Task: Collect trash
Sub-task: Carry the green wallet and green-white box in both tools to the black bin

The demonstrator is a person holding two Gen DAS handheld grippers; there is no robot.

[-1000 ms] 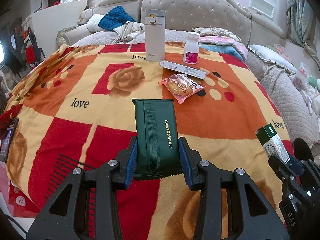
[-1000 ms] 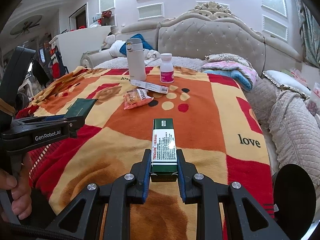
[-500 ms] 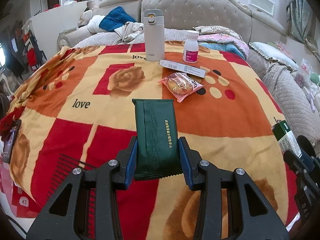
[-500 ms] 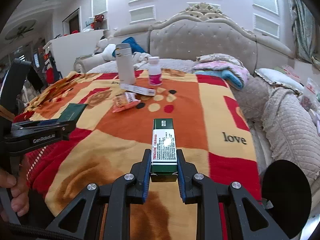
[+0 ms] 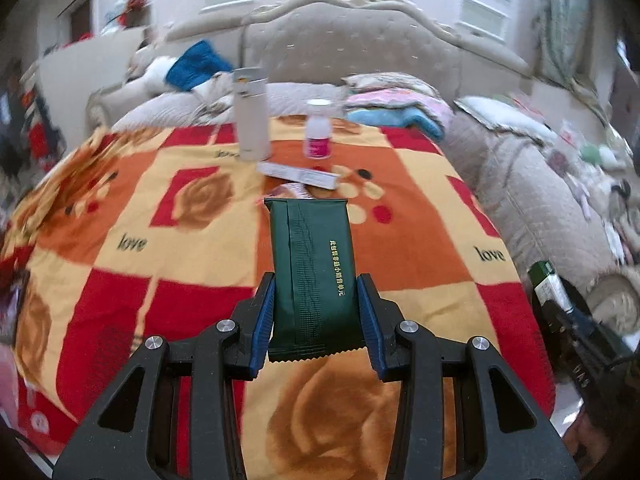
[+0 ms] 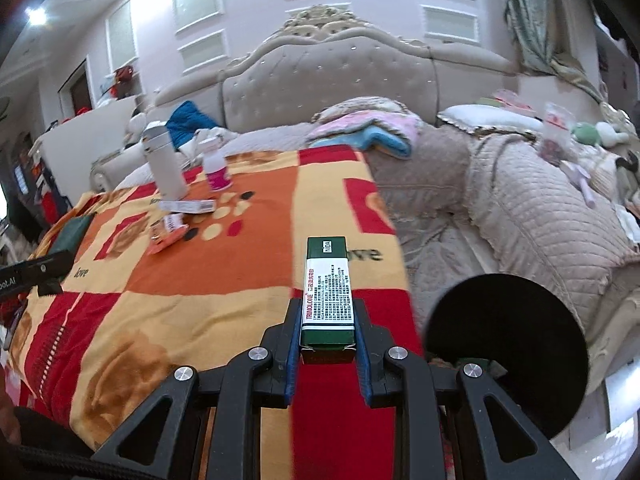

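The dark green packet (image 5: 312,276) is sitting clamped between the blue pads of the left hand-held gripper (image 5: 316,312), raised above the patterned blanket (image 5: 120,208) on the bed. The green-and-white carton (image 6: 328,292) is being pinched at its near end by the right hand-held gripper (image 6: 327,338), hanging over the blanket's right edge. Beyond the packet on the blanket, a long white box (image 5: 298,175) is lying flat, with a snack wrapper (image 5: 290,191) just in front of it, partly hidden by the packet. Farther back, a white flask (image 5: 252,116) and a pink-labelled bottle (image 5: 318,130) are standing upright near the blanket's far edge. The tufted headboard (image 5: 352,52) is rising behind them. The left view is blurring.
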